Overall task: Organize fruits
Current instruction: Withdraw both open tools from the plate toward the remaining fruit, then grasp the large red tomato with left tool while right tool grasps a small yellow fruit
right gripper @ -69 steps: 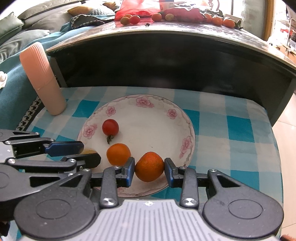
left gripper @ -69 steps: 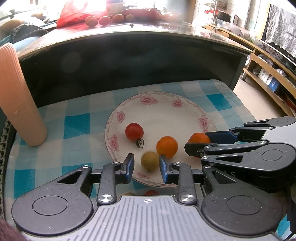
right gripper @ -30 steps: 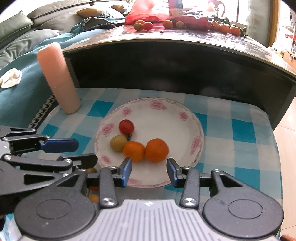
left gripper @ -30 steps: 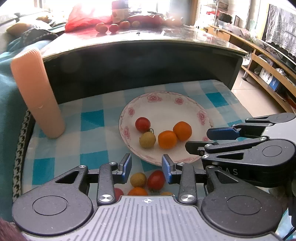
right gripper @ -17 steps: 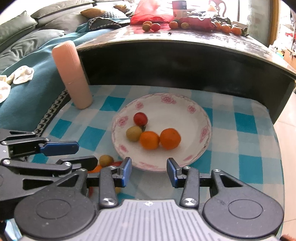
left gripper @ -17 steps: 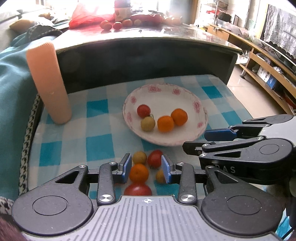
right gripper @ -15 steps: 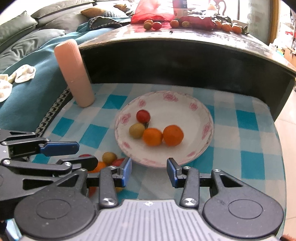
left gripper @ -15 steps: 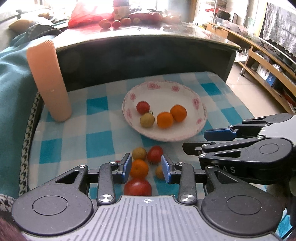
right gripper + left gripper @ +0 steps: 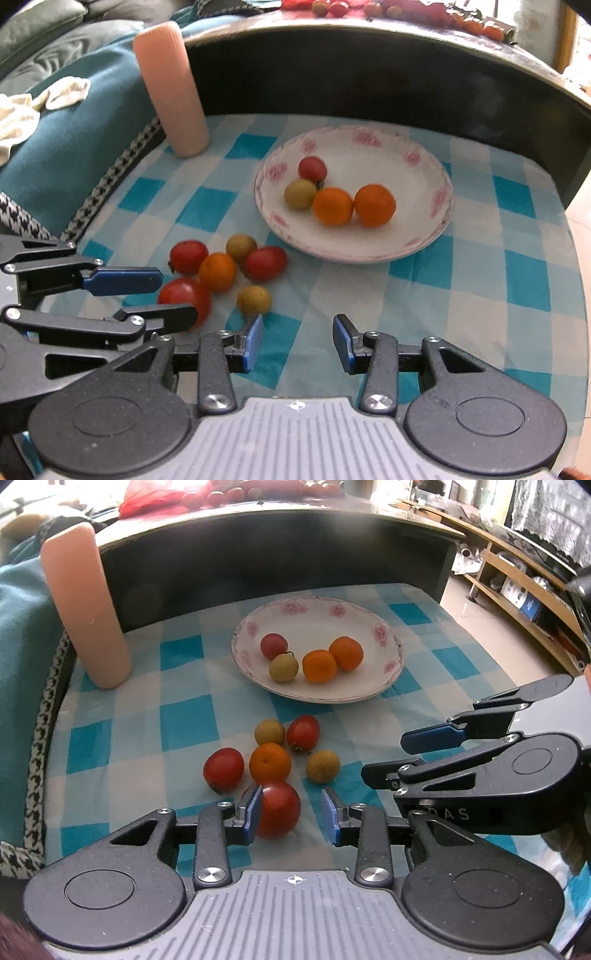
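Note:
A white flowered plate on the blue checked cloth holds a red tomato, a yellow-green fruit and two oranges. Several loose fruits lie in front of the plate: red tomatoes, an orange and yellow-green fruits. My left gripper is open around a big red tomato, apart from the right pad. My right gripper is open and empty above the cloth, right of the loose fruits.
A tall pink ribbed cylinder stands at the cloth's back left. A dark curved table edge rises behind the plate, with more fruit on top. Teal fabric lies to the left. The cloth's edge drops to floor on the right.
Both grippers have pulled back from the plate toward the near side. The loose fruits have come into view, and the big red tomato now lies between my left fingers.

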A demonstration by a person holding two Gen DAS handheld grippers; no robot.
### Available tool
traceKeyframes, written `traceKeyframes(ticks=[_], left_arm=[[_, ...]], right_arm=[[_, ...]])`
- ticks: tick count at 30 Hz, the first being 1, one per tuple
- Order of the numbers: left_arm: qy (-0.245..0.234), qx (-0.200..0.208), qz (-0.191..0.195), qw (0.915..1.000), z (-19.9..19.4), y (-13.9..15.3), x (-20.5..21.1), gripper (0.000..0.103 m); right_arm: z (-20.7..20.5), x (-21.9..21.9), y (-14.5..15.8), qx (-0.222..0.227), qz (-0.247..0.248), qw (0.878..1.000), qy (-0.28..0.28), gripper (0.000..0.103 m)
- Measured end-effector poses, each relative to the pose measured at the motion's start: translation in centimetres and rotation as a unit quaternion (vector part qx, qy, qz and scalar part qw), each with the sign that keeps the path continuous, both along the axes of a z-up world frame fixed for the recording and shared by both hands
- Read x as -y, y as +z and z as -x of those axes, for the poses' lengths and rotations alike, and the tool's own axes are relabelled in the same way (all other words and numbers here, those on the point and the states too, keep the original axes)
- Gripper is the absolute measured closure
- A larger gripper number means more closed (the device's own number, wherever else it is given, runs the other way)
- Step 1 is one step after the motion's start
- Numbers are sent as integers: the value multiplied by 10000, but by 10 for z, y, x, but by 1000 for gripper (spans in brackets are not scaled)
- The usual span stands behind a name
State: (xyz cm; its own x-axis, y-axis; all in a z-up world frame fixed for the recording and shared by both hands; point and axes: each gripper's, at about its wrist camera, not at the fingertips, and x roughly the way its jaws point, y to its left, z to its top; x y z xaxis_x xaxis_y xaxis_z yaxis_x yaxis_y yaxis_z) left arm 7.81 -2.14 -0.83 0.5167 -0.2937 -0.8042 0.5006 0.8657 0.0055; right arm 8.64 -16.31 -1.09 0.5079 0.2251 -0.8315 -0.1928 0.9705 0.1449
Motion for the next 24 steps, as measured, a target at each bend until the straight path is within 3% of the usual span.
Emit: traceKeyframes(ticks=[7, 24], left_arm=[[-87, 107, -13, 9999, 3, -2, -2, 47], [161, 141, -270, 9994, -10, -12, -13, 41]], right_arm=[[-4, 3, -9, -186, 53, 9997, 142, 47], [-9, 5, -11, -235, 78, 9996, 149, 46]])
